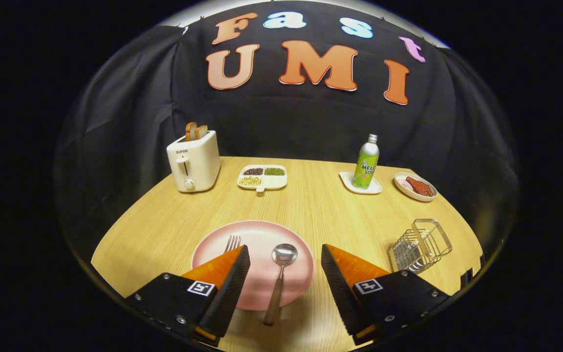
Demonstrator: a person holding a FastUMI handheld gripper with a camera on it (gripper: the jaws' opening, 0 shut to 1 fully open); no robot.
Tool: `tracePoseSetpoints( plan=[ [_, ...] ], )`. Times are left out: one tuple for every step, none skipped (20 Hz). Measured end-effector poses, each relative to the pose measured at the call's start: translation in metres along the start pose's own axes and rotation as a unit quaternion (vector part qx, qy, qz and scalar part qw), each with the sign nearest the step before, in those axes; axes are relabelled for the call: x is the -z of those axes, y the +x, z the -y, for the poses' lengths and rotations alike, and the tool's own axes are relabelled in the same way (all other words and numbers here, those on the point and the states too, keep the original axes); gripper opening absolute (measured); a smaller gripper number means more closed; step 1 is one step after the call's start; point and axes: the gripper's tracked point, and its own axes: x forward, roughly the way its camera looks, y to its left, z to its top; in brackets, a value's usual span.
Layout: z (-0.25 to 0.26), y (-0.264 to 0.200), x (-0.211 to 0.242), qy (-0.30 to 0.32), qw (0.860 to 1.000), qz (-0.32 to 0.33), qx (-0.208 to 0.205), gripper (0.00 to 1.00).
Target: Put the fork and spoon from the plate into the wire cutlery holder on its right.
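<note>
Wide apart, the tool's [285, 274] fingers flank one spoon [279, 278], bowl pointing ahead, handle lengthwise toward the tool. One fork [232, 242] peeks past the left finger, tines ahead; one wire cutlery holder [421, 245] stands right.

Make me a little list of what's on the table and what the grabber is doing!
gripper: open, holding nothing
spoon: on the pink plate, between the fingers
fork: on the plate, partly behind one finger
wire cutlery holder: right of the plate, nothing seen inside
far side: toaster, divided tray, bottle, small dish
</note>
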Motion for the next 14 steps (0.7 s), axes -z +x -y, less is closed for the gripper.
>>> tracePoseSetpoints(
  plan=[
    [-0.003,0.003,0.006,-0.004,1.000,-0.007,0.000,0.84],
    [-0.006,0.005,0.011,-0.004,1.000,-0.015,-0.001,0.82],
    [-0.008,0.007,0.017,0.000,1.000,-0.025,-0.003,0.77],
    [-0.010,0.010,0.023,0.006,0.999,-0.036,-0.005,0.75],
    [-0.011,0.015,0.029,0.010,0.999,-0.046,-0.003,0.70],
    [-0.012,0.017,0.035,0.012,0.998,-0.056,-0.001,0.67],
    [-0.012,0.020,0.039,0.012,0.998,-0.064,0.000,0.61],
    [-0.012,0.022,0.043,0.009,0.997,-0.071,0.002,0.58],
    [-0.012,0.024,0.047,0.005,0.997,-0.077,0.003,0.54],
    [-0.012,0.026,0.050,0.001,0.997,-0.082,0.004,0.49],
    [-0.012,0.027,0.053,-0.003,0.996,-0.087,0.006,0.45],
    [-0.012,0.029,0.054,-0.005,0.996,-0.091,0.008,0.41],
    [-0.012,0.031,0.057,-0.007,0.995,-0.095,0.011,0.38],
    [-0.012,0.033,0.061,-0.008,0.995,-0.101,0.012,0.36]
  ],
)
